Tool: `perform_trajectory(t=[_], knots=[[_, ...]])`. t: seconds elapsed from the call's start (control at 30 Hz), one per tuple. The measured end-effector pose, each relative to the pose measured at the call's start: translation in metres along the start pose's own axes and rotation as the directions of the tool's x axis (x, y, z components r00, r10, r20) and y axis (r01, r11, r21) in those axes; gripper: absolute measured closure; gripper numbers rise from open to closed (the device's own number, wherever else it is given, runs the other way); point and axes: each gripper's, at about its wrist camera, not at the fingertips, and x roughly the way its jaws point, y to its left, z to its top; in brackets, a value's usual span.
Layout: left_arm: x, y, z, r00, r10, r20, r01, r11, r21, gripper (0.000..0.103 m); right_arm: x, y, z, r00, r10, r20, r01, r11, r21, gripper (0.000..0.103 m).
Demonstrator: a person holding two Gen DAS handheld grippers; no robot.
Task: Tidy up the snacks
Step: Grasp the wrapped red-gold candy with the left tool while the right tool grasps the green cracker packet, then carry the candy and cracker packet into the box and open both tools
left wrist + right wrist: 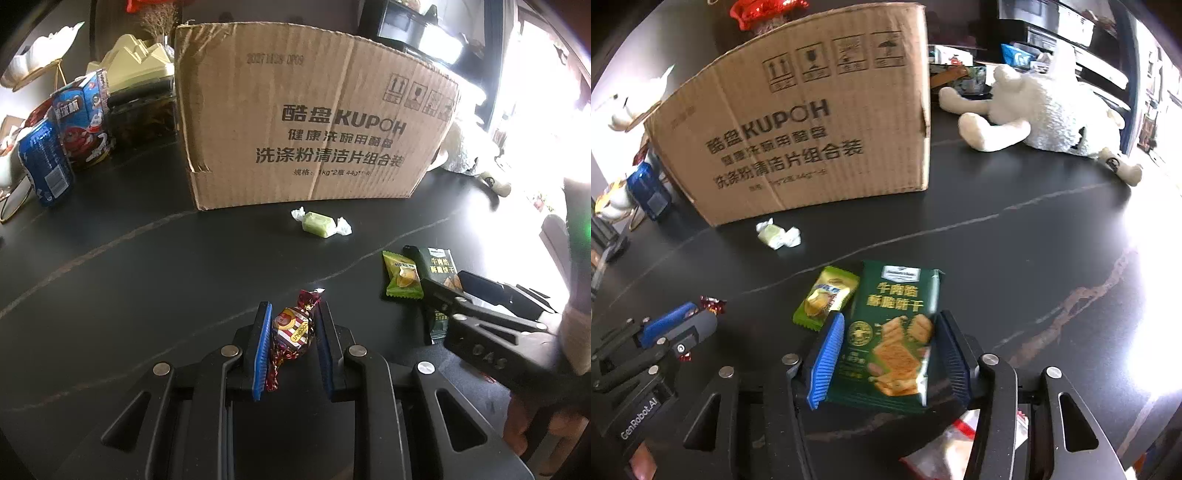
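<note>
Crinkled foil, striped red and gold, marks the wrapped candy (291,328) that my left gripper (292,347) clamps between its ribbed blue pads (261,354), low over the dark table (147,280). My right gripper (886,358) straddles a glossy green biscuit packet (894,332) whose far end lies on the table; its jaws stand beside the packet's edges, and I cannot tell whether they press. Just beside that packet lies a small lime-green sachet (827,297). Farther off, a pale green sweet (320,223) with twisted white ends sits close before a corrugated cardboard box (314,122). A fluffy white plush toy (1045,114) sprawls to the box's right; blue snack packs (66,136) stand to its left. Pale veins run across the matte tabletop.
</note>
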Motion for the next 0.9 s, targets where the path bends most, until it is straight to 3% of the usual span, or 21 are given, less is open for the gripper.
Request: perform_trajectory(t=[0.1, 0.33, 0.63, 0.9], knots=[[-0.004, 0.0, 0.001, 1.0, 0.005, 0.008, -0.005, 1.0, 0.001, 0.079, 0.001, 0.007, -0.002, 0.999, -0.04, 0.015, 0.041, 0.998, -0.043, 0.052], [-0.02, -0.005, 0.005, 0.999, 0.011, 0.034, -0.012, 1.0, 0.009, 0.079, -0.004, 0.002, 0.0, 1.0, -0.018, 0.009, 0.018, 0.999, -0.029, 0.056], [-0.057, -0.013, 0.023, 0.994, 0.0, 0.109, -0.005, 0.999, 0.038, 0.079, -0.051, 0.004, 0.019, 0.992, 0.036, 0.117, -0.032, 0.999, -0.043, 0.056], [-0.097, -0.016, 0.063, 0.978, -0.004, 0.211, -0.01, 0.998, 0.065, 0.079, -0.099, 0.012, 0.054, 0.966, 0.085, 0.246, -0.066, 0.994, -0.085, 0.056]])
